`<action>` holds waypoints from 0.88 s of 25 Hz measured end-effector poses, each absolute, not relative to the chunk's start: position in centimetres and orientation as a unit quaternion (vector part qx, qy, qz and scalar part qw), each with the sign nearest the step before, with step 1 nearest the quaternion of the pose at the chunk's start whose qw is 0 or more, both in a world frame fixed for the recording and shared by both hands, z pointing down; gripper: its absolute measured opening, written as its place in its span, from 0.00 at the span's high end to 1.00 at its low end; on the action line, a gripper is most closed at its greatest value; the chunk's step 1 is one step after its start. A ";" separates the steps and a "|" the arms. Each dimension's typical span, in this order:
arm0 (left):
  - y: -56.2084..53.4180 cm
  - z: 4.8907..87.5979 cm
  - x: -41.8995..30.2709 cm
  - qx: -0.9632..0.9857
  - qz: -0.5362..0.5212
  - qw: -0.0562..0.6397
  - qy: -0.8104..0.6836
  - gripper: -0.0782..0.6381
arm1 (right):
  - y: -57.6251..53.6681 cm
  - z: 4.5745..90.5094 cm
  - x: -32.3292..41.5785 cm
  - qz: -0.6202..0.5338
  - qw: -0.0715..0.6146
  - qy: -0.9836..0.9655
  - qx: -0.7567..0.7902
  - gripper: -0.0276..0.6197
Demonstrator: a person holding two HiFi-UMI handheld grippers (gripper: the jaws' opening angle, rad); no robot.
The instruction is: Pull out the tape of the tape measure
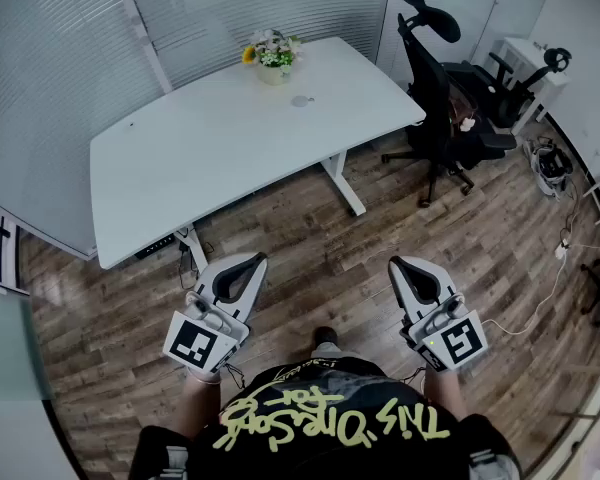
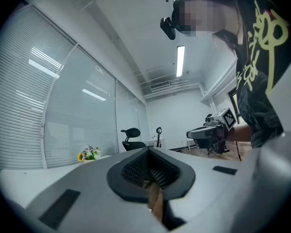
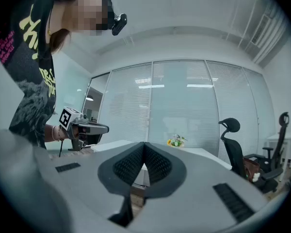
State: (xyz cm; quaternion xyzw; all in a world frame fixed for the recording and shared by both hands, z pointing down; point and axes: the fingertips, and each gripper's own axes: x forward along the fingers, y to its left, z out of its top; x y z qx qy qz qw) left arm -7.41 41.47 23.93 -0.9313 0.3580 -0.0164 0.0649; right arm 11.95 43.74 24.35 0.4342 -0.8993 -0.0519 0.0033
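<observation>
A small round grey object [image 1: 300, 100], possibly the tape measure, lies on the white table [image 1: 210, 158] near its far edge. I stand well back from the table on the wooden floor. My left gripper [image 1: 258, 258] and right gripper [image 1: 395, 262] are held level in front of me over the floor, both shut with nothing between the jaws. In the left gripper view the jaws [image 2: 148, 149] meet tip to tip, and in the right gripper view they [image 3: 144, 143] do as well. Each gripper also shows in the other's view: the right gripper [image 2: 208, 132] and the left gripper [image 3: 82, 127].
A pot of flowers [image 1: 271, 56] stands at the table's far edge. A black office chair [image 1: 440, 88] is to the right of the table, with more gear and cables [image 1: 555, 253] on the floor beyond. Glass walls with blinds [image 1: 70, 48] stand behind the table.
</observation>
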 end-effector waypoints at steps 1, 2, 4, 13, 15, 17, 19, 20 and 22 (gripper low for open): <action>41.2 23.9 -7.3 -0.931 -0.015 0.065 0.359 0.90 | 43.6 24.4 12.0 -0.053 0.003 -0.900 0.433 0.95; 41.0 23.8 -7.1 -0.931 -0.014 0.065 0.359 0.90 | 43.5 24.5 12.1 -0.053 0.004 -0.900 0.432 0.95; 40.8 23.8 -6.9 -0.931 -0.012 0.065 0.359 0.90 | 43.3 24.8 12.3 -0.050 0.006 -0.900 0.433 0.95; 40.0 24.5 -6.0 -0.930 -0.025 0.060 0.360 0.90 | 42.4 24.8 13.5 -0.042 -0.016 -0.902 0.430 0.95; 39.4 24.6 -5.5 -0.931 -0.026 0.059 0.360 0.90 | 41.7 24.6 13.9 -0.042 -0.027 -0.902 0.429 0.95; 38.8 24.5 -4.9 -0.930 -0.024 0.061 0.360 0.90 | 40.9 24.5 14.4 -0.042 -0.030 -0.903 0.426 0.95; 38.1 24.4 -4.2 -0.930 -0.020 0.065 0.362 0.90 | 40.2 24.5 14.8 -0.045 -0.030 -0.905 0.422 0.95; 37.7 24.4 -3.9 -0.929 -0.017 0.066 0.364 0.90 | 39.8 24.5 15.0 -0.046 -0.030 -0.906 0.420 0.95; 37.1 24.5 -3.2 -0.928 -0.014 0.066 0.367 0.90 | 38.9 24.7 15.6 -0.048 -0.028 -0.907 0.417 0.95</action>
